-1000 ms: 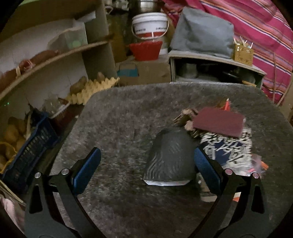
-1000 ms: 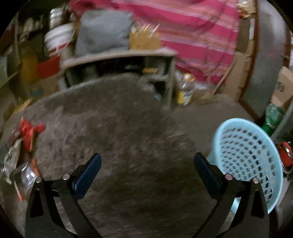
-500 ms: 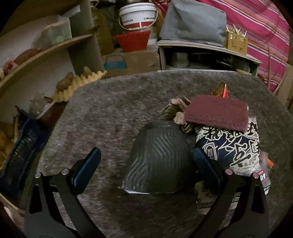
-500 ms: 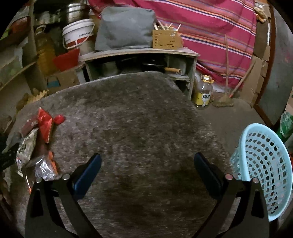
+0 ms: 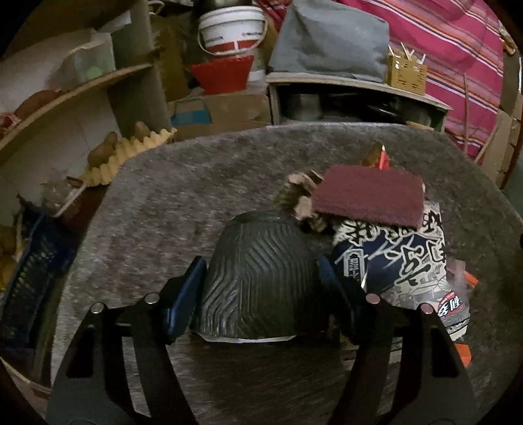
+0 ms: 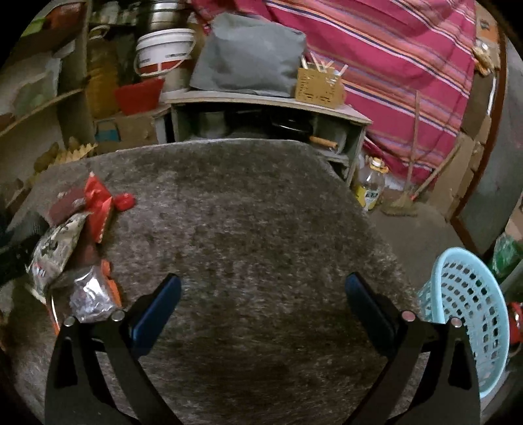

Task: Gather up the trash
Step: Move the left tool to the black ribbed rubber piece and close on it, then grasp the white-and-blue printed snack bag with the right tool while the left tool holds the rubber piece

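Grey counter carries trash; left hand-held gripper clamps the black cup, right hand-held gripper is apart.

White bucket above red basin.

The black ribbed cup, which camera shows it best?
The left wrist view: the black ribbed cup lies centred between the left gripper's fingers. In the right wrist view, only a dark sliver shows at the left edge, too dim to identify.

free: bare rug centre | blocked: wrapper pile left, blue basket right
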Demonstrator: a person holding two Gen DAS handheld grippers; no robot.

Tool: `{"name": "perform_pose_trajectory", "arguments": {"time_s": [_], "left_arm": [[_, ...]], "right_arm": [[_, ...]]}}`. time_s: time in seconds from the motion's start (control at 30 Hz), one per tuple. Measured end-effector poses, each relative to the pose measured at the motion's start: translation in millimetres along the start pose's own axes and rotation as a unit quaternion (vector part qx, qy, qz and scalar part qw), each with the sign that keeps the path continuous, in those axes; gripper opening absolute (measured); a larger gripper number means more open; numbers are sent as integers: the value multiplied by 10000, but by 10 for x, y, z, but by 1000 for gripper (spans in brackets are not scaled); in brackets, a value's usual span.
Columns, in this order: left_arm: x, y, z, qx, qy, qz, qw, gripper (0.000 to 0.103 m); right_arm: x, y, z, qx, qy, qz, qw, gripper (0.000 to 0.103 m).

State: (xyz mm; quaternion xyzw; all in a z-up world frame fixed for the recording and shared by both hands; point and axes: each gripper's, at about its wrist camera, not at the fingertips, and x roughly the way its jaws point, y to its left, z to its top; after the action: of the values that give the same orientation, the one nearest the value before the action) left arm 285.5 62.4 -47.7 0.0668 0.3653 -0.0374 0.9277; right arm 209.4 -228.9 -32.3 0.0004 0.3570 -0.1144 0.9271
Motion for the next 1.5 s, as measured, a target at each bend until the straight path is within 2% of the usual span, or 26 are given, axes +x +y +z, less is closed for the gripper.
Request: {"name": "perform_pose_trajectory", "arguments": {"time_s": [0.23,0.5,0.8,1.1,1.3,1.5], "left_arm": [[-304,199,13,-132,-314,261,9991,69],[-483,401,-20,-163,-445,534,9975,69],[-474,683,-85,-213,-423,741,9961,69],[-494,1095,-218,-456,-400,752,9953,69],[-501,1347,-337,-533,-349,860,9943,69],[-510,1632,-486,-606,-258,987,9929,69]], "right_arm": [[-33,243,-29,-47,59,553,9984,98],[-67,569,-28,-81,58,1016,9948,97],[-135,989,17,-291,-27,1165,9928,90],[-93,1332,51,-312,51,1357,9902,90],[-6,1574,23,-406,236,1431,9886,76],[-121,1561,93,-186,30,1462,9891,76]]}}
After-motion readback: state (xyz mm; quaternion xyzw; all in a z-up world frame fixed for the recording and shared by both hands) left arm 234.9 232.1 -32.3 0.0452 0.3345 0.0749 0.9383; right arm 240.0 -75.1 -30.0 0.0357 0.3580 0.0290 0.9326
